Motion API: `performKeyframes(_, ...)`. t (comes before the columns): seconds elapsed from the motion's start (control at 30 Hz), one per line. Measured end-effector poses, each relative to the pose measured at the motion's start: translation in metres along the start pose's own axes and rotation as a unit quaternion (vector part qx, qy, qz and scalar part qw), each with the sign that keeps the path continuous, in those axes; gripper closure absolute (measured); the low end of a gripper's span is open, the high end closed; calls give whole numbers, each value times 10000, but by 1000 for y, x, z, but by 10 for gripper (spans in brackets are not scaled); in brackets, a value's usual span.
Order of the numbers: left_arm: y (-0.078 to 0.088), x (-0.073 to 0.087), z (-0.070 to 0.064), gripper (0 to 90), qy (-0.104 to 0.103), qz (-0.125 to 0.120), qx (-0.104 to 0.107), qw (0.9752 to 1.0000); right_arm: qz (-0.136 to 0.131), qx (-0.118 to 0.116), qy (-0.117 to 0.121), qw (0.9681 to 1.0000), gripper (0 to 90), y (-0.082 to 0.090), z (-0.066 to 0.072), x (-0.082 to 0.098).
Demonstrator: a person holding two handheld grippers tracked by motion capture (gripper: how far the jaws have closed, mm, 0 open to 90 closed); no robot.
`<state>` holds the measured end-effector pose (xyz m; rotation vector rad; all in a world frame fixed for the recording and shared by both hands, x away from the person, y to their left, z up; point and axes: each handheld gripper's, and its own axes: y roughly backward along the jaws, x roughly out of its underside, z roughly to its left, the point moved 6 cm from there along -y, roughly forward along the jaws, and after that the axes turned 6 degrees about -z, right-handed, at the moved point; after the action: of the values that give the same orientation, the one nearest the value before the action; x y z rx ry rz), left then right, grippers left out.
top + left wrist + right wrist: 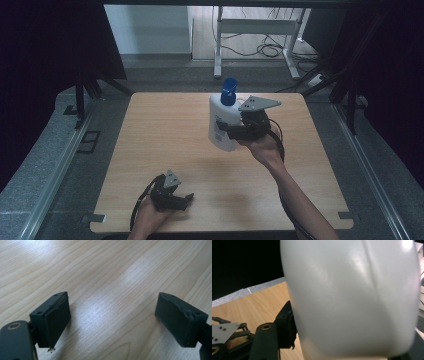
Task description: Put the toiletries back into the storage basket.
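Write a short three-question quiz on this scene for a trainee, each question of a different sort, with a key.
1. True or false: the left gripper has its jaws closed on something.
2. Which gripper holds the white bottle?
A. left
B. right
C. neither
3. Fill in: the bottle's pump top is coloured ____.

Key: 1 false, its jaws stand open over the bare wooden table; 2 B, the right gripper grips it; 3 blue.

Black claws point(172, 200) point(235, 131), grey plates, trailing cables.
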<state>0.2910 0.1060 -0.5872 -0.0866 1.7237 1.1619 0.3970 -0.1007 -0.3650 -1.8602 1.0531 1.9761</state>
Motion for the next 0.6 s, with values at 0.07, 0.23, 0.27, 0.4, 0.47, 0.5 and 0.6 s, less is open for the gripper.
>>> performKeyframes(0.07,0,0,0,122,1,-1,-1,10000,1,12,-6,10000,375,0,-2,-1)
performKeyframes(0.23,0,0,0,123,-1,-1,1,10000,29,101,-20,9999,375,-1,-10,-3)
performKeyframes(0.27,0,0,0,123,0,0,-1,10000,36,120,-11,9999,375,-1,-12,-4)
performKeyframes(0.4,0,0,0,123,-26,19,-3,10000,58,222,-47,9997,375,-2,-21,-5)
performKeyframes(0.47,0,0,0,123,13,-15,-8,10000,58,264,-77,9996,375,-2,-25,-6)
performKeyframes(0.5,0,0,0,122,11,-14,-10,10000,58,299,-80,9995,376,-1,-28,-7)
performKeyframes(0.6,0,0,0,122,17,-19,-13,10000,42,374,-70,9993,375,0,-34,-10)
